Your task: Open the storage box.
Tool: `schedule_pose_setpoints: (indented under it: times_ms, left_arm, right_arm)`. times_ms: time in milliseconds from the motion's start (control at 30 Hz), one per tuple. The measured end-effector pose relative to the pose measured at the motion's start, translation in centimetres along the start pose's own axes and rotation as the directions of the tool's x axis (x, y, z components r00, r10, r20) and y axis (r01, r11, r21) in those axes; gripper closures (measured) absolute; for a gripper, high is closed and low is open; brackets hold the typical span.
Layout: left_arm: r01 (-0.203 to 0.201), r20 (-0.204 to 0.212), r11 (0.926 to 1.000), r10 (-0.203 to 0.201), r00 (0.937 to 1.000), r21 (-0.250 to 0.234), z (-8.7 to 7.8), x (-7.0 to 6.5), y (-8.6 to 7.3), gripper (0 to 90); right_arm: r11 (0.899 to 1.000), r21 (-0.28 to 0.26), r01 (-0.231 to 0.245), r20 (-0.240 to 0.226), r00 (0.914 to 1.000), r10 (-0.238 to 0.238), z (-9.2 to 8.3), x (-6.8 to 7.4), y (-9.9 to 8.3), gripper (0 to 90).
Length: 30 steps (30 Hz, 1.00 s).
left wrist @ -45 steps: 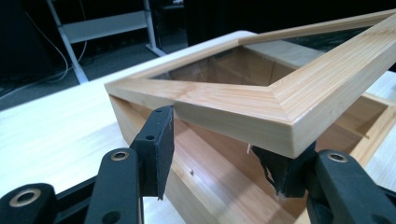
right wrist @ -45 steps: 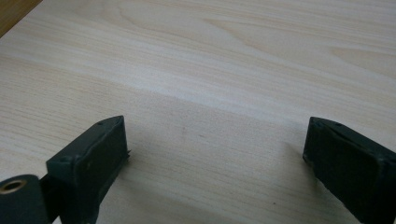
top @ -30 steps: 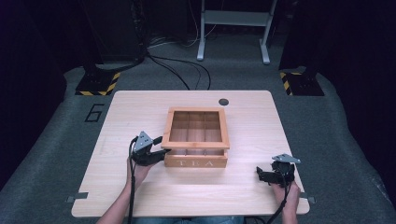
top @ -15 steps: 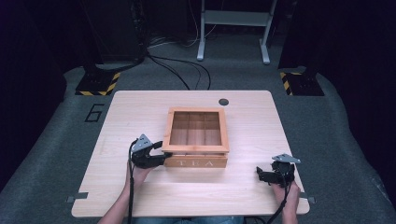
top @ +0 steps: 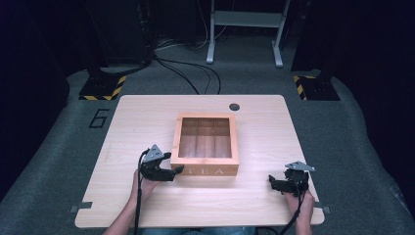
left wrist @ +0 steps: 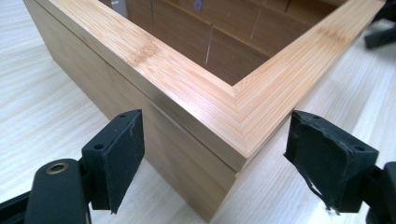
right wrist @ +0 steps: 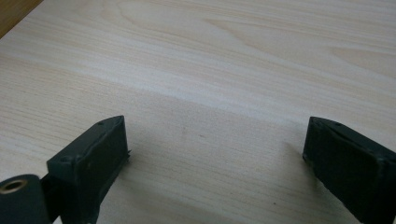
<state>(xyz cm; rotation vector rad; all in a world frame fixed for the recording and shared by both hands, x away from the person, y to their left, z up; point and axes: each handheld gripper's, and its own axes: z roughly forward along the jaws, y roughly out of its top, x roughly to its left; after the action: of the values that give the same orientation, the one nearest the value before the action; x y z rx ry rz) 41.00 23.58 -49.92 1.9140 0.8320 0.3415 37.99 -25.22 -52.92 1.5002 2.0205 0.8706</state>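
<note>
One square bamboo tea box (top: 208,145) with a framed lid and the letters TEA on its front wall sits near the middle of the pale wooden surface (top: 147,117), and it is the only loose thing there; a small dark round grommet (top: 234,106) lies beyond it near the far edge. Since a second ago the left tongs (top: 175,171) have crept a little closer to the box's near left corner, while the box itself and the right tongs (top: 272,183) have kept their places. That small advance suggests the person is lining up to take hold of the corner, probably to lift the lid or steady the box. In the left gripper view the left tongs stand wide apart, one jaw on each side of the corner, neither pad touching wood. The right tongs, two jaws also spread apart, rest low over bare surface well to the right of the box, holding nothing. Two tongs, one box, one grommet.
</note>
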Motion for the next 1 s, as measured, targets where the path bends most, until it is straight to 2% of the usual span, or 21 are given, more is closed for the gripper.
schedule_pose_setpoints:
  times_ms: [33, 100, 133, 300, 333, 367, 400, 433, 533, 633, 667, 700, 767, 800, 833, 933, 1000]
  left_arm:
    - [-0.006, -0.004, 1.0, 0.006, 1.0, 0.005, 0.0, 0.1, 0.0, 17.4]
    - [0.016, -0.014, 0.9998, -0.016, 0.9998, -0.014, 0.0, 0.0, -0.2, 14.1]
    - [0.015, -0.013, 0.9998, -0.015, 0.9998, -0.011, -0.1, 0.0, -0.2, 12.4]
    - [0.022, -0.039, 0.9997, -0.022, 0.999, -0.01, -1.4, 0.1, -0.9, 5.8]
    - [0.014, -0.053, 0.9999, -0.014, 0.9985, -0.008, -2.2, 0.3, -1.3, 5.3]
    - [0.014, -0.053, 0.9999, -0.014, 0.9985, -0.008, -2.2, 0.3, -1.3, 5.2]
    - [0.014, -0.069, 0.9999, -0.015, 0.9975, -0.01, -3.1, 0.3, -1.7, 4.9]
    - [0.014, -0.069, 0.9999, -0.015, 0.9975, -0.01, -3.1, 0.3, -1.7, 4.7]
    - [0.009, -0.087, 0.9999, -0.01, 0.9961, -0.006, -4.6, 0.5, -2.4, 4.1]
    - [0.017, -0.123, 0.9998, -0.018, 0.9922, -0.009, -5.9, 0.6, -3.4, 3.4]
    - [0.015, -0.145, 0.9999, -0.014, 0.9894, 0.007, -6.6, 0.7, -4.1, 3.0]
    - [0.015, -0.145, 0.9999, -0.014, 0.9894, 0.007, -6.6, 0.7, -4.1, 3.0]
    - [0.038, -0.175, 0.9988, -0.032, 0.984, 0.032, -7.6, 1.0, -5.3, 2.3]
    - [0.038, -0.175, 0.9988, -0.032, 0.984, 0.032, -7.6, 1.0, -5.3, 2.4]
    - [0.052, -0.199, 0.9971, -0.04, 0.9791, 0.055, -8.2, 1.3, -6.3, 2.2]
    - [0.069, -0.213, 0.9942, -0.05, 0.9758, 0.082, -8.8, 1.7, -7.2, 1.5]
    - [0.084, -0.244, 0.991, -0.057, 0.9681, 0.104, -9.5, 2.1, -7.9, 0.8]
  right_arm:
    - [1.0, 0.001, 0.001, -0.001, 1.0, -0.001, 0.0, 0.0, 0.0, 6.2]
    - [1.0, 0.001, 0.001, -0.001, 1.0, -0.001, 0.0, 0.0, 0.0, 6.2]
    - [1.0, 0.001, 0.001, -0.001, 1.0, -0.001, 0.0, 0.0, 0.0, 6.2]
    - [1.0, 0.002, 0.003, -0.002, 1.0, -0.003, 0.0, 0.0, 0.0, 6.2]
    - [1.0, 0.001, 0.003, -0.003, 1.0, -0.003, 0.0, 0.0, 0.0, 6.2]
    - [1.0, 0.001, 0.003, -0.003, 1.0, -0.003, 0.0, 0.0, 0.0, 6.2]
    - [1.0, 0.001, 0.003, -0.002, 1.0, -0.003, 0.0, 0.0, 0.0, 6.2]
    - [1.0, 0.001, 0.003, -0.002, 1.0, -0.003, 0.0, 0.0, 0.0, 6.2]
    - [1.0, -0.001, 0.006, -0.002, 1.0, -0.006, 0.0, 0.0, 0.0, 6.2]
    - [1.0, 0.0, 0.006, -0.002, 1.0, -0.006, 0.0, 0.0, 0.0, 6.2]
    - [1.0, 0.0, 0.005, -0.002, 1.0, -0.005, 0.0, 0.0, 0.0, 6.2]
    - [1.0, 0.0, 0.005, -0.002, 1.0, -0.005, 0.0, 0.0, 0.0, 6.2]
    - [1.0, 0.0, 0.0, -0.001, 1.0, 0.0, 0.0, 0.0, 0.0, 6.2]
    - [1.0, 0.0, 0.0, -0.001, 1.0, 0.0, 0.0, 0.0, 0.0, 6.2]
    - [1.0, -0.001, 0.001, -0.001, 1.0, -0.001, 0.0, 0.0, 0.0, 6.2]
    - [1.0, 0.002, 0.0, -0.001, 1.0, 0.0, 0.0, 0.0, 0.0, 6.2]
    - [1.0, 0.0, 0.001, -0.001, 1.0, -0.001, 0.0, 0.0, 0.0, 6.2]
